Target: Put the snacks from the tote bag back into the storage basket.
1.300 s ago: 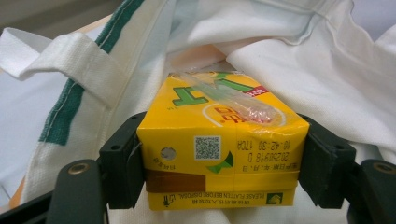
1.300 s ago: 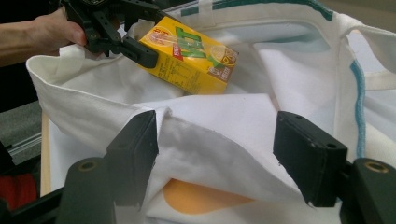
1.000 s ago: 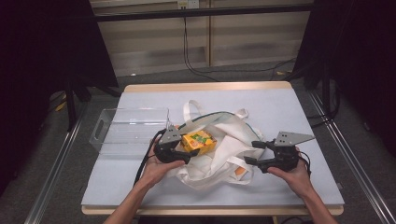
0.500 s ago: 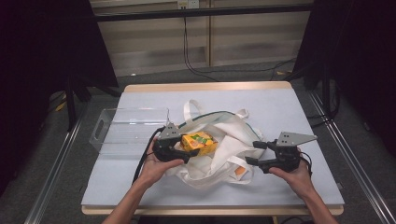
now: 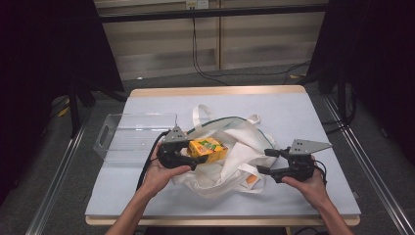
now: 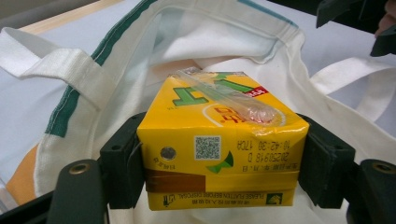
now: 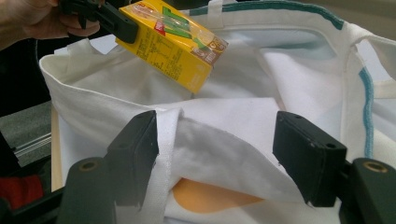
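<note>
**Yellow carton pinched above the open tote**

The left tool (image 5: 201, 157) is clamped on a yellow drink carton (image 5: 208, 148), one black pad pressed flat against each side of it. In the left gripper view the carton (image 6: 219, 149) sits squarely between the jaws, its printed end face with a small code square turned back toward the tool, and a wrapped straw (image 6: 224, 95) lies slantwise across its upper face. Beyond and beneath the carton, just ahead of the left tool's tips, spreads the open mouth of a white tote bag (image 5: 230, 152) with a green-trimmed rim and cloth handles. The carton is held clear of the cloth, over the bag's opening.

The right tool (image 5: 264, 161) sits at the bag's other side, its tips pointing toward the left tool. Its jaws stand spread, and in the right gripper view a fold of the bag's white rim (image 7: 210, 140) lies between them: the cloth edge runs against the inner face of the left-hand pad, while the right-hand pad stands apart from it. Whether the cloth is truly gripped cannot be told. Past this tool's tips, up and to the left, the carton (image 7: 173, 42) hangs tilted in the other tool.

A clear plastic bin (image 5: 134, 137) rests on the bench (image 5: 303, 112) just beside the left hand (image 5: 159, 174), on the side away from the bag.
</note>
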Demonstrator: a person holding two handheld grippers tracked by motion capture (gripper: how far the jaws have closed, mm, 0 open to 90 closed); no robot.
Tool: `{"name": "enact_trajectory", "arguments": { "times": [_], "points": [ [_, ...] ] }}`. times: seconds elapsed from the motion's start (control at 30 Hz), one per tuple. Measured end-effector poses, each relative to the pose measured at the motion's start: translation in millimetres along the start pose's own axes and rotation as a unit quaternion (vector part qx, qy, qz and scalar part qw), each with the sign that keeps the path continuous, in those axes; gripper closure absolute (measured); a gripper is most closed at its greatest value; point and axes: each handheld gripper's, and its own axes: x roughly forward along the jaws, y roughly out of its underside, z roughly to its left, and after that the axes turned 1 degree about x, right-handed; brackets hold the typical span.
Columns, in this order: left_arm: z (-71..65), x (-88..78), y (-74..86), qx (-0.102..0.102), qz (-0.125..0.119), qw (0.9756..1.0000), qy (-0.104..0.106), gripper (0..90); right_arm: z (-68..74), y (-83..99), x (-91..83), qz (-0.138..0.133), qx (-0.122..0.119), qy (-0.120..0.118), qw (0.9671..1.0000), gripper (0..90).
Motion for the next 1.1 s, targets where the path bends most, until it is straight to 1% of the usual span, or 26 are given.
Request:
{"name": "enact_trajectory", "arguments": {
  "times": [0.03, 0.07, 0.13, 0.17, 0.23, 0.3, 0.37, 0.43, 0.5, 0.53, 0.6, 0.67, 0.7, 0.77, 0.83, 0.87, 0.9, 1.0, 1.03, 1.07, 1.1],
  "points": [
    [0.5, -1.8, -1.1, 0.003, 0.006, 1.0000, 0.000, 27.9, 0.0, -0.5, 0.1, -0.001, 0.000, -0.001, 1.0000, 31.2],
    [0.8, -2.8, -1.5, -0.002, 0.001, 1.0000, 0.005, 27.9, 0.2, -1.1, 0.2, -0.002, 0.001, -0.001, 1.0000, 31.2],
    [2.5, -5.1, -2.1, -0.008, -0.002, 0.9999, 0.008, 27.9, 0.1, -1.7, 0.2, -0.004, 0.001, -0.002, 1.0000, 31.2],
    [2.8, -6.4, -2.4, -0.012, 0.000, 0.9999, 0.010, 27.9, 0.4, -1.6, 0.2, -0.004, 0.001, -0.002, 1.0000, 31.2],
    [4.2, -8.6, -2.9, -0.010, 0.003, 0.9999, 0.011, 27.9, 1.3, -1.0, 0.0, -0.003, 0.001, -0.001, 1.0000, 31.2],
    [5.4, -9.8, -3.5, -0.013, 0.006, 0.9998, 0.015, 27.9, 1.4, -0.9, -0.5, -0.003, -0.002, 0.000, 1.0000, 31.2],
    [6.7, -10.8, -4.0, -0.021, 0.002, 0.9995, 0.024, 27.9, 0.9, -0.9, -0.9, -0.004, -0.001, 0.001, 1.0000, 31.1],
    [7.6, -13.4, -5.8, -0.020, 0.011, 0.9993, 0.028, 27.9, 0.6, -0.3, -0.7, -0.005, -0.001, -0.001, 1.0000, 31.0],
    [7.5, -15.5, -8.0, -0.018, 0.011, 0.9992, 0.035, 27.9, 1.0, -0.2, -0.4, -0.004, -0.001, -0.001, 1.0000, 31.0],
    [7.6, -17.5, -9.4, -0.016, 0.012, 0.9992, 0.034, 27.9, 1.2, -0.4, -0.7, -0.003, -0.001, 0.001, 1.0000, 31.0],
    [8.0, -21.4, -11.5, -0.020, 0.003, 0.9990, 0.041, 27.9, 0.9, -1.0, -1.2, -0.005, -0.001, 0.001, 1.0000, 31.0],
    [9.4, -25.3, -13.3, -0.021, 0.007, 0.9990, 0.039, 27.9, 0.7, -1.0, -1.6, -0.006, -0.001, 0.002, 1.0000, 31.0],
    [10.4, -26.8, -13.9, -0.018, 0.007, 0.9990, 0.040, 27.8, 0.9, -0.9, -1.7, -0.005, -0.001, 0.002, 1.0000, 31.0],
    [11.4, -29.9, -15.2, -0.020, 0.008, 0.9989, 0.042, 27.8, 1.4, -1.0, -2.0, -0.005, -0.002, 0.002, 1.0000, 31.0],
    [12.3, -33.3, -18.1, -0.019, 0.013, 0.9990, 0.038, 27.9, 1.5, -1.2, -2.3, -0.006, -0.002, 0.003, 1.0000, 31.0],
    [13.2, -35.2, -19.5, -0.019, 0.010, 0.9989, 0.042, 27.9, 1.2, -1.1, -2.4, -0.007, -0.001, 0.002, 1.0000, 30.9],
    [14.2, -36.5, -20.5, -0.019, 0.002, 0.9987, 0.047, 27.9, 1.2, -1.0, -2.4, -0.006, -0.001, 0.002, 1.0000, 30.9],
    [15.9, -40.8, -24.6, -0.014, 0.012, 0.9987, 0.047, 27.9, 1.3, -0.6, -1.6, -0.004, -0.002, 0.002, 1.0000, 30.9],
    [16.1, -41.2, -25.5, -0.016, 0.013, 0.9984, 0.052, 27.9, 1.6, -0.8, -1.3, -0.004, -0.002, 0.003, 1.0000, 30.9],
    [16.7, -42.4, -27.4, -0.010, 0.022, 0.9984, 0.051, 27.8, 1.7, -0.9, -1.0, -0.004, -0.001, 0.002, 1.0000, 30.9],
    [16.9, -43.2, -28.8, -0.012, 0.024, 0.9983, 0.051, 27.8, 1.6, -1.0, -0.7, -0.005, -0.003, 0.001, 1.0000, 30.9]
  ]
}}
